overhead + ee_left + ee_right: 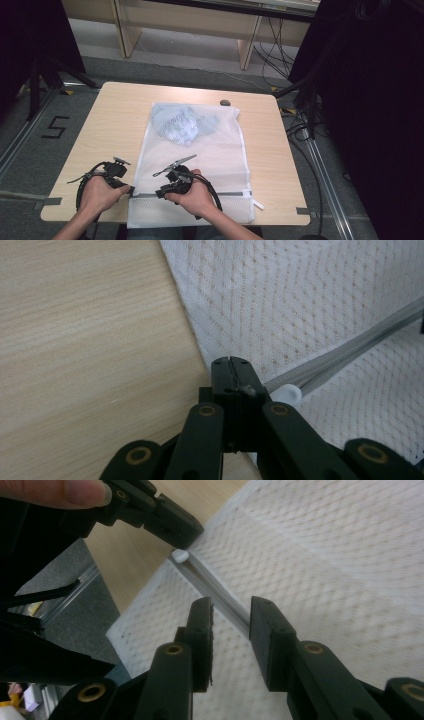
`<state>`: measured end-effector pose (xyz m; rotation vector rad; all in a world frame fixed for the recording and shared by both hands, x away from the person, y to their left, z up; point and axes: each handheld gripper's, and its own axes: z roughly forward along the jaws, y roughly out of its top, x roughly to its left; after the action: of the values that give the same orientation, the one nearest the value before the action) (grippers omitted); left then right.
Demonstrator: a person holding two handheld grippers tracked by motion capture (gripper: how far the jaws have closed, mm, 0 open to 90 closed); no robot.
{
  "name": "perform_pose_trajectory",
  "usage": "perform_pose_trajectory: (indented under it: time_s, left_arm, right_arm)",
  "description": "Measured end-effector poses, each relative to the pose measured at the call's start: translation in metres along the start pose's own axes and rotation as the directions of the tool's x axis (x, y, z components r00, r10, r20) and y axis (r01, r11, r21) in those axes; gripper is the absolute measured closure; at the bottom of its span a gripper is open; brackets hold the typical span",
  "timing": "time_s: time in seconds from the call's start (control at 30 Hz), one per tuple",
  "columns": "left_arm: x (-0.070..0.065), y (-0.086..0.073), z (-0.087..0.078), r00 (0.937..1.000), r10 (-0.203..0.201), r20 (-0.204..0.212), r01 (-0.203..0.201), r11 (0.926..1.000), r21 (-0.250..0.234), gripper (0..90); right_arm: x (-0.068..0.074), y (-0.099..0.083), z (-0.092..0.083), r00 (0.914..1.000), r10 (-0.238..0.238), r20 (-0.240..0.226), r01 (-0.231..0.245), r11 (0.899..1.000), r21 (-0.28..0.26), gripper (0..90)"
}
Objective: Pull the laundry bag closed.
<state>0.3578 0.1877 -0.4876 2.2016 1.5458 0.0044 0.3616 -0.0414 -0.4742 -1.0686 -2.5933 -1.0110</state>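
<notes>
Two claws at mesh bag [195,165] zipper [220,592]: left claw [231,362] clamped, right claw [230,615] parted

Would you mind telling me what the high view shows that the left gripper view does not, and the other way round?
The high view alone takes in the whole white mesh laundry bag, the bluish garment inside its far end, a small dark object near the table's far edge, both hands, and the right tongs over the zipper. The left gripper view alone gives the close detail: the left tongs shut at the bag's edge beside the zipper's white end stop. Both share the wooden table, the mesh and the grey zipper line.
</notes>
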Motion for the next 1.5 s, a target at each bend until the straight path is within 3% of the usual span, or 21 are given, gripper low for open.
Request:
perform_pose_trajectory:
  time_s: [0.27, 0.3, 0.4, 0.47, 0.6, 0.63, 0.93, 1.0, 1.03, 1.1, 1.17, 1.2, 1.3, 1.47, 1.5]
  left_arm:
    - [0.000, 0.000, 0.001, 0.9998, -0.016, -0.009, 0.016, 0.9998, -0.008, 89.5]
    - [0.003, 0.001, -0.001, 0.9999, 0.014, -0.003, -0.013, 0.9998, 0.015, 89.6]
    - [0.004, 0.000, -0.001, 0.9999, 0.014, -0.001, -0.014, 0.9997, 0.018, 89.6]
    - [0.003, 0.000, 0.000, 0.9999, -0.009, 0.005, 0.009, 1.0000, 0.001, 89.5]
    - [0.003, 0.000, 0.000, 1.0000, -0.002, 0.002, 0.002, 1.0000, 0.005, 89.6]
    - [0.005, 0.000, -0.001, 0.9999, 0.016, 0.001, -0.016, 0.9997, 0.019, 89.7]
    - [0.004, 0.000, 0.000, 1.0000, -0.003, 0.004, 0.003, 1.0000, 0.006, 89.9]
    - [0.005, 0.000, -0.001, 0.9999, 0.011, 0.005, -0.011, 0.9998, 0.019, 89.9]
    - [0.004, 0.000, 0.000, 0.9999, -0.008, 0.007, 0.008, 1.0000, 0.003, 89.9]
    - [0.004, 0.000, 0.000, 1.0000, -0.001, 0.006, 0.001, 1.0000, 0.009, 89.9]
    - [0.005, 0.000, 0.000, 1.0000, -0.004, 0.007, 0.004, 1.0000, 0.007, 89.9]
    - [0.005, 0.000, 0.000, 1.0000, -0.004, 0.008, 0.004, 1.0000, 0.007, 89.9]
    - [0.005, 0.000, 0.000, 1.0000, -0.005, 0.008, 0.005, 1.0000, 0.004, 89.9]
    - [0.005, 0.000, 0.000, 0.9999, -0.008, 0.010, 0.008, 1.0000, 0.000, 89.9]
    - [0.005, 0.000, 0.001, 0.9999, -0.008, 0.011, 0.008, 1.0000, 0.000, 90.0]
  right_arm:
    - [0.006, 0.007, 0.019, 0.9994, 0.010, -0.032, -0.010, 1.000, 0.005, 71.7]
    - [0.008, 0.010, 0.023, 0.9989, 0.017, -0.043, -0.016, 1.000, 0.009, 71.7]
    - [0.010, 0.013, 0.027, 0.9985, 0.023, -0.049, -0.022, 1.000, 0.011, 71.6]
    - [0.011, 0.016, 0.031, 0.9980, 0.030, -0.056, -0.029, 0.999, 0.013, 71.6]
    - [0.014, 0.021, 0.038, 0.9964, 0.044, -0.073, -0.043, 0.999, 0.016, 71.6]
    - [0.014, 0.021, 0.040, 0.9966, 0.043, -0.070, -0.042, 0.999, 0.010, 71.6]
    - [0.014, 0.028, 0.047, 0.9950, 0.053, -0.084, -0.053, 0.999, 0.002, 75.2]
    - [0.016, 0.030, 0.050, 0.9946, 0.050, -0.091, -0.049, 0.999, 0.010, 76.5]
    - [0.016, 0.030, 0.050, 0.9946, 0.050, -0.091, -0.049, 0.999, 0.010, 76.5]
    - [0.017, 0.030, 0.051, 0.9946, 0.063, -0.082, -0.061, 0.998, 0.025, 77.2]
    - [0.015, 0.030, 0.054, 0.9950, 0.033, -0.094, -0.032, 0.999, 0.013, 77.8]
    - [0.016, 0.030, 0.054, 0.9940, 0.061, -0.091, -0.059, 0.998, 0.024, 78.1]
    - [0.015, 0.030, 0.056, 0.9932, 0.046, -0.107, -0.043, 0.999, 0.024, 78.8]
    - [0.016, 0.032, 0.060, 0.9923, 0.059, -0.109, -0.056, 0.998, 0.033, 79.4]
    - [0.017, 0.032, 0.060, 0.9898, 0.085, -0.115, -0.080, 0.996, 0.048, 79.8]
